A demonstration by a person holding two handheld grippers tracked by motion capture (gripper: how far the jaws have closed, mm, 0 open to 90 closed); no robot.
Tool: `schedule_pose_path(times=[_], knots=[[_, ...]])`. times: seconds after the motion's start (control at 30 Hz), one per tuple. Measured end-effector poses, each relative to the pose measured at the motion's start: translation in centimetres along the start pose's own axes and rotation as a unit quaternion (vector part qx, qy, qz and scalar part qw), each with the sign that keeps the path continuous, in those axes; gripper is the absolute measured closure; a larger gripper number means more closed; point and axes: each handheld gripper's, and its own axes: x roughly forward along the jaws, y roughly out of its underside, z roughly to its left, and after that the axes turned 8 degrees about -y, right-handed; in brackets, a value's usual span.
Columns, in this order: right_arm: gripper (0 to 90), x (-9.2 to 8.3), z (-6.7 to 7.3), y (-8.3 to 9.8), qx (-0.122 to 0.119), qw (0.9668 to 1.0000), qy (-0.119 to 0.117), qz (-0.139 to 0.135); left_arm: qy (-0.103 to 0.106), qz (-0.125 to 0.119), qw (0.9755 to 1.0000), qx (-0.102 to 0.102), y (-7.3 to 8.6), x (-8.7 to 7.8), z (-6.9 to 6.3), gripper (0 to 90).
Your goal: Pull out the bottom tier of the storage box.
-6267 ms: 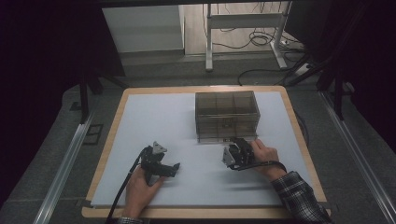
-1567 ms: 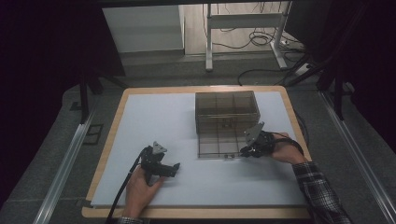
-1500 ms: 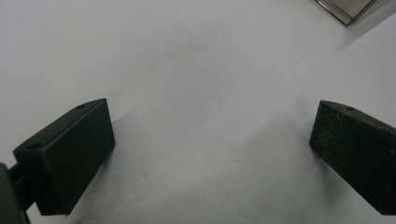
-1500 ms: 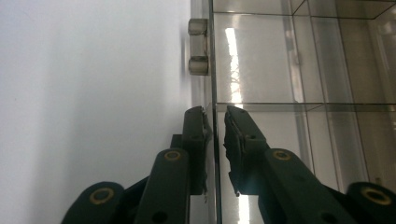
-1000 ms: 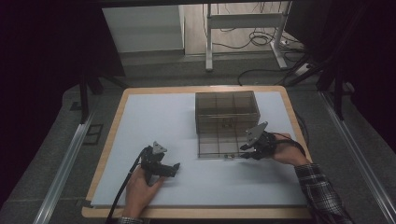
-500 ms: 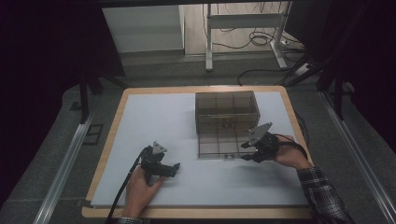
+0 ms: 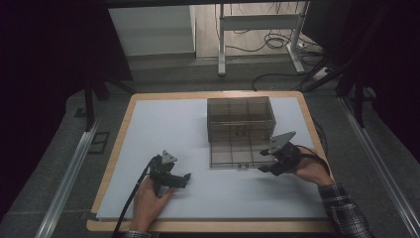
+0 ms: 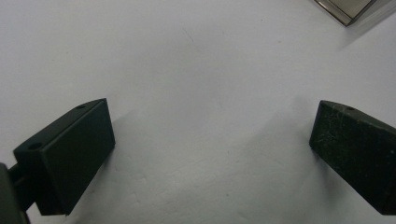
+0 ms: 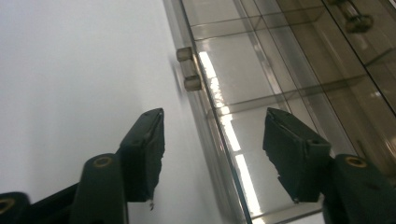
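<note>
While its flap lies flat on the mat (image 7: 163, 124), the smoky box (image 7: 240, 116) shows bare compartments; right gripper (image 9: 212, 158) just opened, straddling the flap's (image 7: 236, 156) edge unpressed; left gripper (image 8: 212, 154) wide, holding nothing.

Box (image 7: 240, 115) contents too small to read in high view; its flap (image 9: 299, 93) is cut off by the right gripper view's edges. Box corner (image 8: 346, 10) clipped top-right in left gripper view.

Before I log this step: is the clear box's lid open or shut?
Open: the lid lies flat on the mat in front of the box.
</note>
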Motion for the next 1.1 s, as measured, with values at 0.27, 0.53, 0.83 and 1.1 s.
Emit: schedule_pose_path(times=[0.27, 0.53, 0.83, 1.1], knots=[[22.3, -0.3, 0.4, 1.0, 0.032, 0.9991, 0.015, -0.026, 0.0, 0.0, 1.0, 0.0, 0.0, 0.0, 0.0, 0.0], [14.6, -0.8, 0.9, 2.0, 0.045, 0.998, 0.029, -0.032, 0.0, 0.0, 1.0, 0.0, 0.0, 0.0, 0.0, 0.0], [8.3, -2.0, 1.8, 2.7, 0.051, 0.9963, 0.057, -0.04, 0.0, 0.0, 1.0, 0.0, 0.0, 0.0, 0.0, 0.0], [5.3, -2.6, 2.6, 3.6, 0.07, 0.9937, 0.076, -0.045, 0.0, 0.0, 1.0, 0.0, 0.0, 0.0, 0.0, 0.0]])
